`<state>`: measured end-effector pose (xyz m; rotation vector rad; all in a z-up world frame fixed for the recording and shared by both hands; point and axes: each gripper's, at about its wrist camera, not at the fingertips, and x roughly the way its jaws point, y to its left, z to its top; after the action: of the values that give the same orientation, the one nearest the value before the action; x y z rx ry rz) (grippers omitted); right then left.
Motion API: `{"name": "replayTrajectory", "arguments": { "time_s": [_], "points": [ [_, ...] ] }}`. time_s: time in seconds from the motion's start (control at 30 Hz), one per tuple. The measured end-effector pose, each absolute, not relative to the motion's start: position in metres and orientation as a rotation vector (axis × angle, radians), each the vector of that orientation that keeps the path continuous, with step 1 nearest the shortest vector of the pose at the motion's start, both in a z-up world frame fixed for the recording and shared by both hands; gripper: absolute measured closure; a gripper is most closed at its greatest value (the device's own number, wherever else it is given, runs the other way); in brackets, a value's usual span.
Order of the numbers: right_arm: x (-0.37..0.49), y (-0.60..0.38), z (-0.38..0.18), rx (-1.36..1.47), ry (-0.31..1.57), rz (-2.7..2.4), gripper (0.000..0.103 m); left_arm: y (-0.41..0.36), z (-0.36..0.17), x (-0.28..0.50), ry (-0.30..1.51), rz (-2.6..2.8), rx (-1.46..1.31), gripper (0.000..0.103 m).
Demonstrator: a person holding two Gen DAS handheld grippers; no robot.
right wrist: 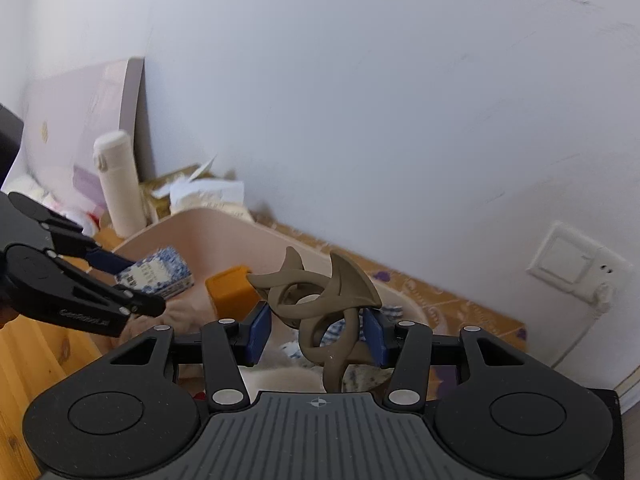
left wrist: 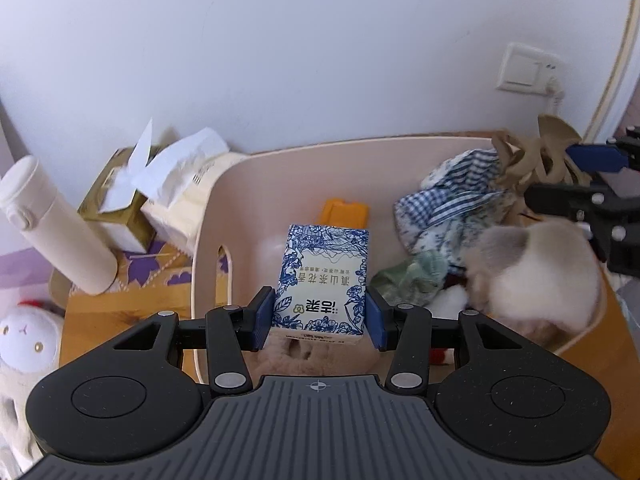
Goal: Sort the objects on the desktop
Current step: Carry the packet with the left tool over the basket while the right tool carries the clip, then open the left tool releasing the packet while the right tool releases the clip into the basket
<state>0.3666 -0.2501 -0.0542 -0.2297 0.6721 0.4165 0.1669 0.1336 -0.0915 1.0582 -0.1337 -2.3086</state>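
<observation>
My left gripper (left wrist: pixel 319 322) is shut on a blue-and-white floral tissue pack (left wrist: pixel 322 280) and holds it over the pale pink bin (left wrist: pixel 208 216). My right gripper (right wrist: pixel 317 334) holds a brown hair claw clip (right wrist: pixel 320 300) between its blue pads, above the bin's right side; the clip touches the right pad but a gap shows at the left pad. The clip (left wrist: pixel 532 152) and the right gripper also show at the right edge of the left wrist view. The pack (right wrist: pixel 158 272) and the left gripper show at the left of the right wrist view.
In the bin lie an orange block (left wrist: pixel 344 212), checked and striped cloths (left wrist: pixel 448 200) and a fluffy cream item (left wrist: pixel 536 272). Left of the bin stand a white flask (left wrist: pixel 52 224), tissue boxes (left wrist: pixel 132 200) and a white plush toy (left wrist: pixel 24 340). A wall socket (left wrist: pixel 528 68) is behind.
</observation>
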Motion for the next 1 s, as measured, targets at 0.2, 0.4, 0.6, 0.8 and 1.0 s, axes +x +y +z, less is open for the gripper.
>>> {"name": "replayTrajectory", "arguments": {
  "time_s": [0.2, 0.4, 0.6, 0.8, 1.0],
  "points": [
    [0.376, -0.238, -0.071, -0.241, 0.734, 0.413, 0.056, 0.127, -0.102, 0.163, -0.117, -2.277, 1.114, 0.055],
    [0.379, -0.231, -0.076, -0.253, 0.771, 0.408, 0.048, 0.128, -0.107, 0.164, -0.083, -2.264, 1.162, 0.053],
    [0.370, -0.234, -0.071, -0.247, 0.761, 0.398, 0.036, 0.136, -0.098, 0.172, -0.086, -2.283, 1.118, 0.031],
    [0.353, -0.238, -0.062, -0.233, 0.745, 0.380, 0.015, 0.144, -0.093, 0.179, -0.094, -2.286, 1.100, 0.023],
    [0.331, -0.245, -0.047, -0.227, 0.708, 0.365, 0.004, 0.156, -0.085, 0.193, -0.111, -2.309, 1.077, 0.022]
  ]
}}
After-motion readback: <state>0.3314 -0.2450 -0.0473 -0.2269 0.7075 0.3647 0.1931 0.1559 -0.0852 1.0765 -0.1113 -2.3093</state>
